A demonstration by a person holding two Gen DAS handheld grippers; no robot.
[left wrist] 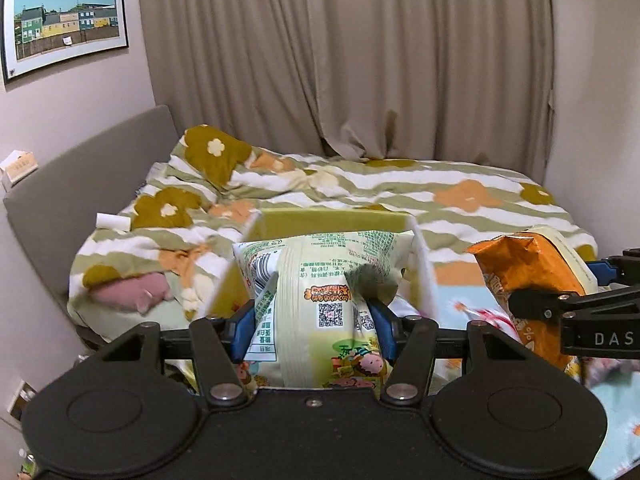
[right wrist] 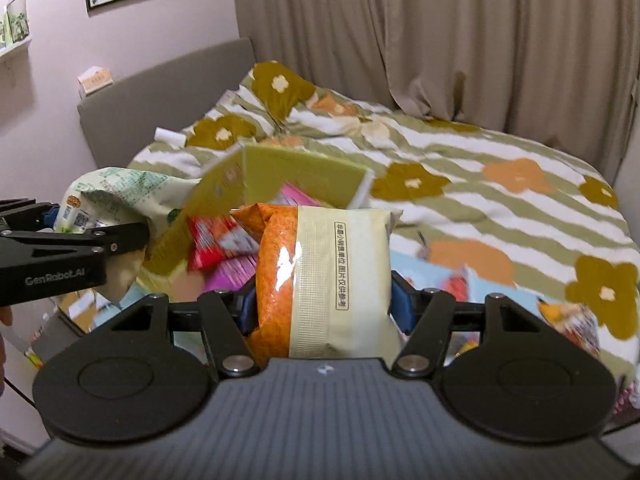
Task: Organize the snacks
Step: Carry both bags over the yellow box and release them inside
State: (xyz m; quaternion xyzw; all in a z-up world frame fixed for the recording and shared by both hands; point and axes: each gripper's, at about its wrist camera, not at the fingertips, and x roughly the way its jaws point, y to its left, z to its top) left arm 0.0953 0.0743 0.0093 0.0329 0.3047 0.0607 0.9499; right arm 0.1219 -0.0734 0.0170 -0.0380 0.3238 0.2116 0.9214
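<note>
We are gripping one snack bag in each hand: the left gripper (left wrist: pixel 316 326) is clamping its blue pads on a pale green bag (left wrist: pixel 320 280), and the right gripper (right wrist: pixel 324 304) is clamping on an orange bag (right wrist: pixel 316 276), both bags lifted off the bed and standing up between the fingers. Just beyond both bags we are facing an olive-green cardboard box (right wrist: pixel 308 172) sitting on the flowered duvet (right wrist: pixel 500 208), its open side towards us; inside we are seeing pink and red packets (right wrist: pixel 224 248), blurred, so the count is unclear. Our guess: sorting is partly done, some snacks are already boxed, and these two bags are next to go in. More loose packets (right wrist: pixel 576 320) are lying on a light blue sheet on the duvet to the right, so work is left. Farther back a small white roll (left wrist: pixel 113 222) is resting near the grey headboard (left wrist: pixel 92 164), then beige curtains (left wrist: pixel 400 60) and a framed picture of houses (left wrist: pixel 66 20) on the wall.
</note>
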